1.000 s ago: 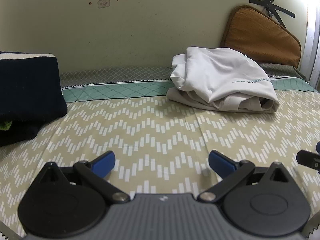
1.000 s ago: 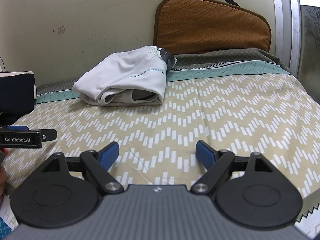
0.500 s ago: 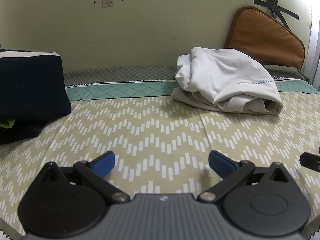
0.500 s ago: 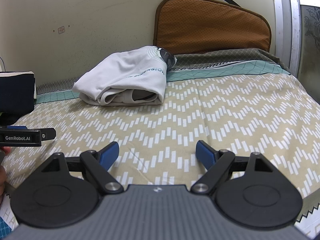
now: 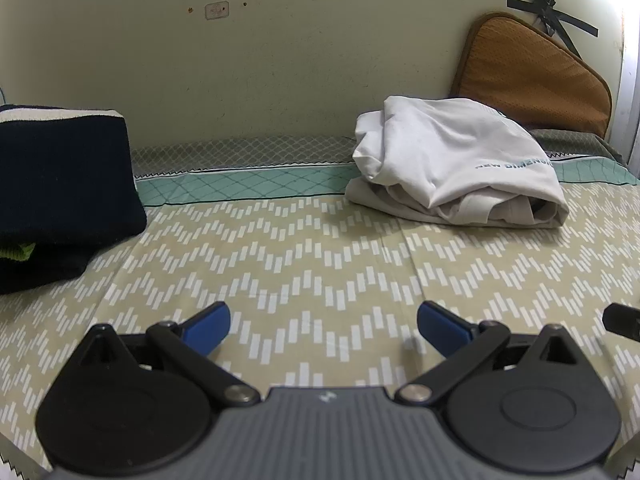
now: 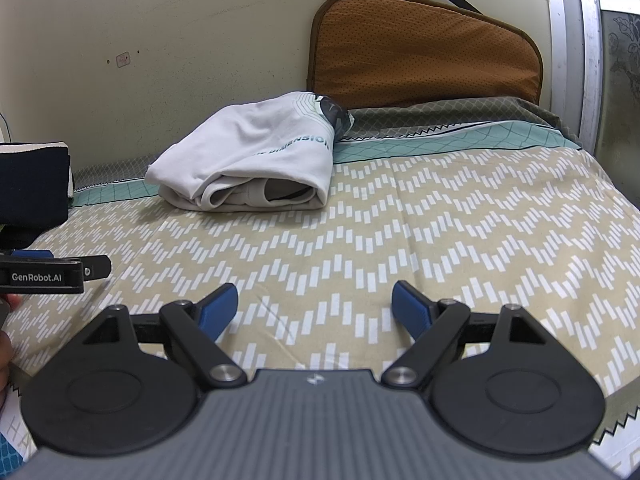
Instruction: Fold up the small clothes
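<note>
White printed T-shirt [image 5: 460,160] lies loosely bundled at far right of bed [image 5: 320,248]; dark folded clothes [image 5: 60,184] far left. Left tool [image 5: 323,326] and right tool [image 6: 315,307] both gape wide, empty. Shirt possibly half-folded; pinch edges, not bulk.

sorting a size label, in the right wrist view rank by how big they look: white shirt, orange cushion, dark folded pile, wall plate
1. orange cushion
2. white shirt, though it lies nearer the camera
3. dark folded pile, cut off by the frame edge, so unsure
4. wall plate
</note>
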